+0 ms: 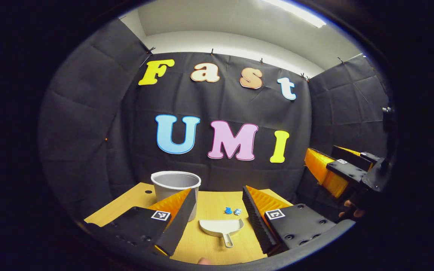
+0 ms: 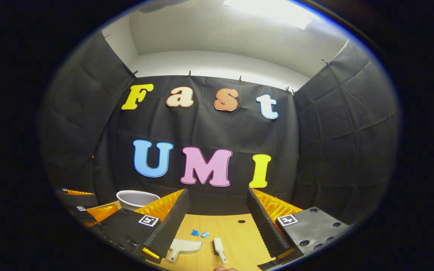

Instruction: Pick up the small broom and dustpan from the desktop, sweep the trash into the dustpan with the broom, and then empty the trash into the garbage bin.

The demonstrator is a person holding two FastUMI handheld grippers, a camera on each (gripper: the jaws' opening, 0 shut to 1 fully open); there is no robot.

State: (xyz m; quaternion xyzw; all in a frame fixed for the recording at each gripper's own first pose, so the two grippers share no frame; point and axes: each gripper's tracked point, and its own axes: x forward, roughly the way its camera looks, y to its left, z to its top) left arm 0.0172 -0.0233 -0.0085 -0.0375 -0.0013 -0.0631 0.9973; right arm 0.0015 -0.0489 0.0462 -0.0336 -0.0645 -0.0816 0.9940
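Wooden desktop (image 2: 239, 233), dustpan (image 2: 184, 246) beside broom (image 2: 219, 249), trash (image 2: 200, 233) behind

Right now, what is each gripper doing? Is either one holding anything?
Left gripper: open, holding nothing, above the dustpan.
Right gripper: open, holding nothing, above the broom.

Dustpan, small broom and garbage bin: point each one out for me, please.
dustpan (image 1: 219, 227), left gripper view, on its flat pan.
small broom (image 2: 219, 248), right gripper view, on its head.
garbage bin (image 1: 173, 188), left gripper view, on its outer wall below the rim.
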